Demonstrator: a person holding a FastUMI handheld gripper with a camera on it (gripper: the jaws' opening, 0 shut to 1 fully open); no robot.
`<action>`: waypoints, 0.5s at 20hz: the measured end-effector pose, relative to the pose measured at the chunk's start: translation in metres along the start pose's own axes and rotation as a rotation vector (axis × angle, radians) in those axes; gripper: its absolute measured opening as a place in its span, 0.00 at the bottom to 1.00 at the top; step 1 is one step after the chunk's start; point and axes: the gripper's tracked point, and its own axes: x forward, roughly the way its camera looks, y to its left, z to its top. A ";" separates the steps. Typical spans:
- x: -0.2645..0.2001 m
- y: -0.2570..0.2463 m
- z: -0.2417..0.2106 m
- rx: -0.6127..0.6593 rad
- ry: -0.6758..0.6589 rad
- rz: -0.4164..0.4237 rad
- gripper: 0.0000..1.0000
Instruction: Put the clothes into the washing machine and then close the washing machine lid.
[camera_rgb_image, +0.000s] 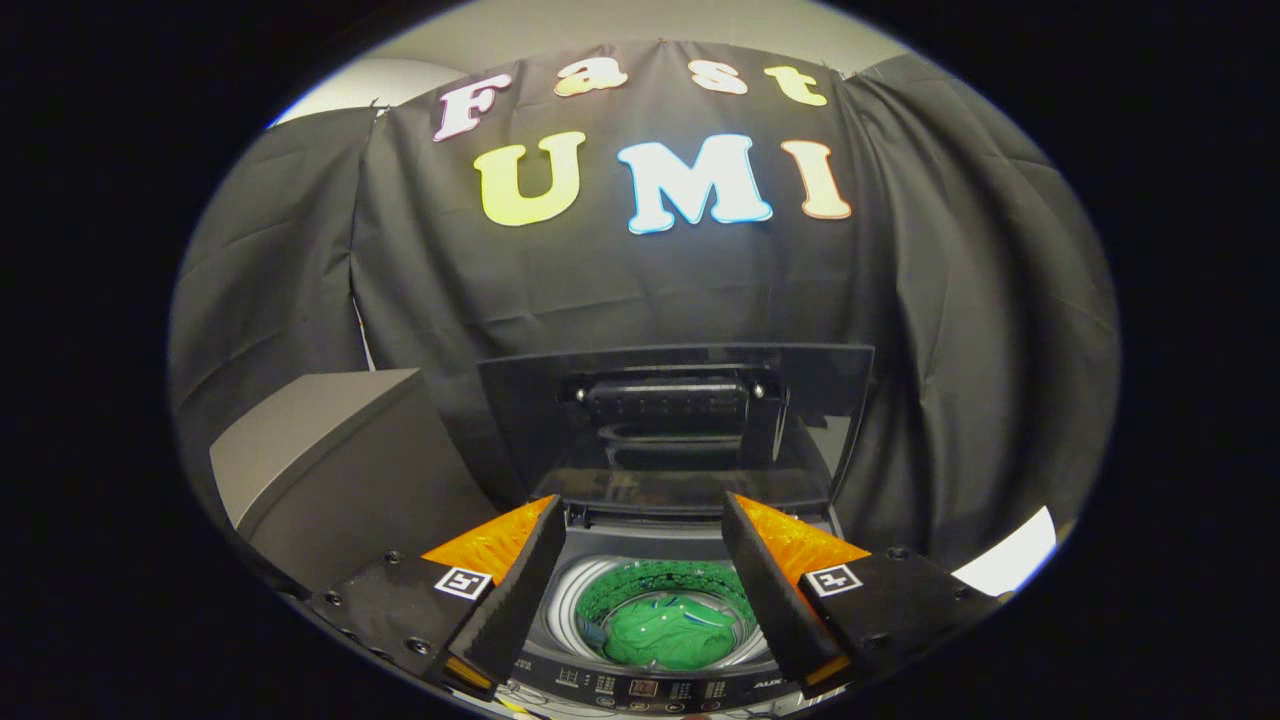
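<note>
A top-loading washing machine (600, 672) stands below and just ahead of my fingers. Its drum (585, 590) is open and a green garment (670, 635) lies at the bottom of it, seen between the fingers. The dark lid (675, 420) stands upright behind the opening, beyond the fingertips, with a handle bar across its upper part. My gripper (640, 515) hangs above the drum, open, with nothing between its fingers.
A grey box-shaped unit (330, 460) stands beside the machine on the left, close to the left finger. The machine's control panel (650, 690) runs along its near edge. The booth's black cloth hangs close behind the lid.
</note>
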 end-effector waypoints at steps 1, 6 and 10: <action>0.002 0.002 0.007 -0.004 -0.016 0.003 0.98; 0.018 0.003 0.045 -0.026 -0.081 -0.002 0.98; 0.035 0.002 0.072 -0.038 -0.111 -0.016 0.98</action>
